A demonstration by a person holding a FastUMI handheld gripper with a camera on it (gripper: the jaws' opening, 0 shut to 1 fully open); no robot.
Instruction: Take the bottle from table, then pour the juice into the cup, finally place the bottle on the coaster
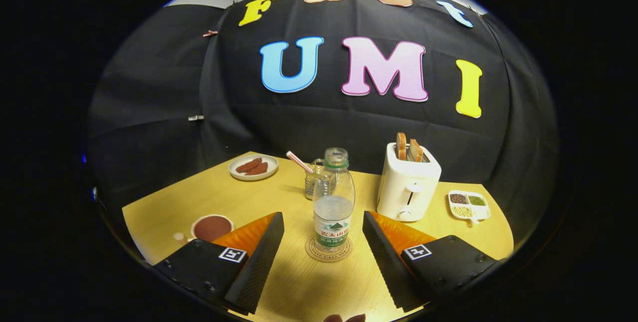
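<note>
The light wooden tabletop [234,197] carries a round coaster [313,254] with an uncapped clear bottle [333,202] standing upright on it. Behind the bottle stands a glass mug [313,178] holding a straw. At the far left corner lies a plate [253,167] of reddish pieces, nearer a cup [212,227] of dark liquid. Right of the bottle stands a white toaster [407,187] with toast, then a divided dish [468,205] of grains.

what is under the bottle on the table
A round coaster lies under the bottle, its rim showing all around; its middle is covered by the bottle's base. The open gripper has one finger either side, not touching.
</note>
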